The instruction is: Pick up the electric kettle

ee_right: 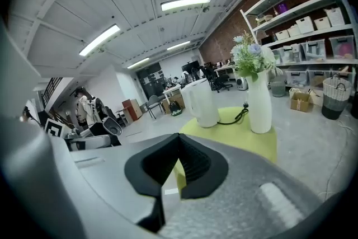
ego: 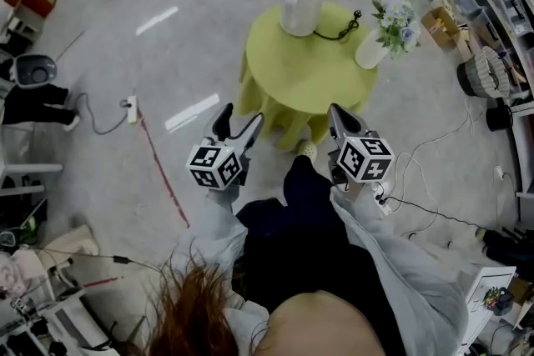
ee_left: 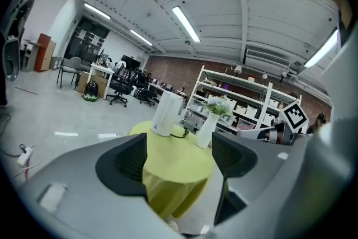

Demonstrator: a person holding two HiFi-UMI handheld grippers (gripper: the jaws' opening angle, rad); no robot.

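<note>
While both grippers hung short of the table (ego: 310, 79), I judged the task to be at its very start: the approach, with nothing touched. The left gripper (ee_left: 180, 157) had its jaws spread wide, with only air between them and the table seen far off through the gap. The right gripper (ee_right: 179, 162) had its jaws pressed together on nothing.

The kettle (ego: 301, 0) stood upright, well ahead of both grippers, on the far side of the table, with the bare yellow-green cloth between it and them. From the left gripper it lay almost straight along the line of the open jaws. From the right gripper it sat ahead and slightly to the right. A vase (ego: 370, 48) of flowers stood to the right of the kettle, near it but apart, and a black cord (ego: 338, 31) ran across the cloth from the kettle's foot towards the vase.

As I saw it, the next move called for a long reach forward over the cloth. The left gripper was ready to close on the kettle, while the right would have to open first. I could not make out the handle's side with any certainty, so the grip wanted choosing on arrival. The cord might drag as the kettle rose, and the vase was close enough to be knocked.
</note>
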